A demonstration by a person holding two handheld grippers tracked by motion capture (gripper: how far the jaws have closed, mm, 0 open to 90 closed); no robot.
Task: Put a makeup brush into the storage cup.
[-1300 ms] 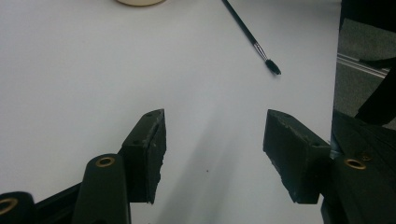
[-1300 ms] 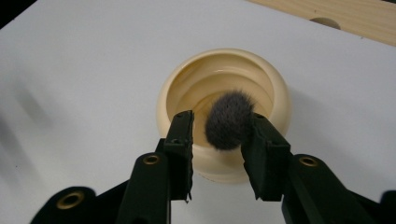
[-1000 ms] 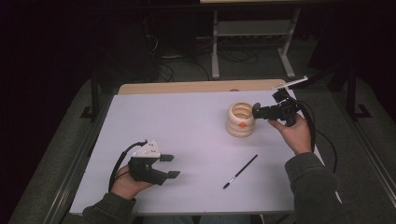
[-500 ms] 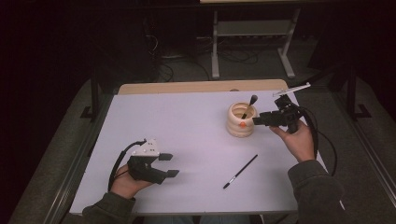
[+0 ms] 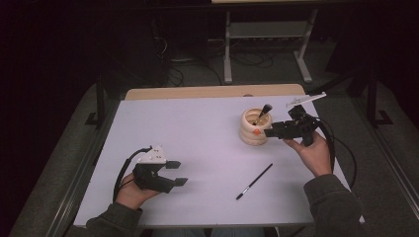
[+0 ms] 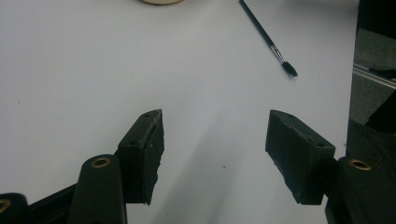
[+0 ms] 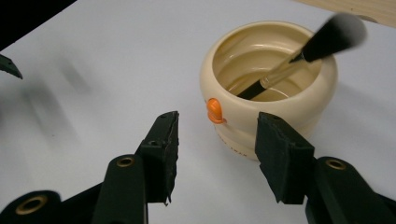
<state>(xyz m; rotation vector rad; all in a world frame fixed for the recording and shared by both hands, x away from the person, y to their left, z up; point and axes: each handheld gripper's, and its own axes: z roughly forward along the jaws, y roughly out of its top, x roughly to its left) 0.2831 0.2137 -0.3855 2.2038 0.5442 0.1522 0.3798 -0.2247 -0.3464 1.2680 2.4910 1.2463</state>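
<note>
Black-handled and thin, the eyeliner brush (image 5: 254, 181) is lying diagonally between both hands, nearer the right claw (image 5: 269, 132), whose empty jaws have just been opening beside the cream pot (image 5: 253, 134); the left claw (image 5: 177, 173) is being held open, empty.

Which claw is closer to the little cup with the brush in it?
The right claw sits right beside the cup, open. The left claw rests far off near the table's front edge.

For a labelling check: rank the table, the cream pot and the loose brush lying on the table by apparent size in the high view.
1. Table, by far the largest.
2. Cream pot.
3. Loose brush: about as long as the pot is wide, but far thinner.
</note>
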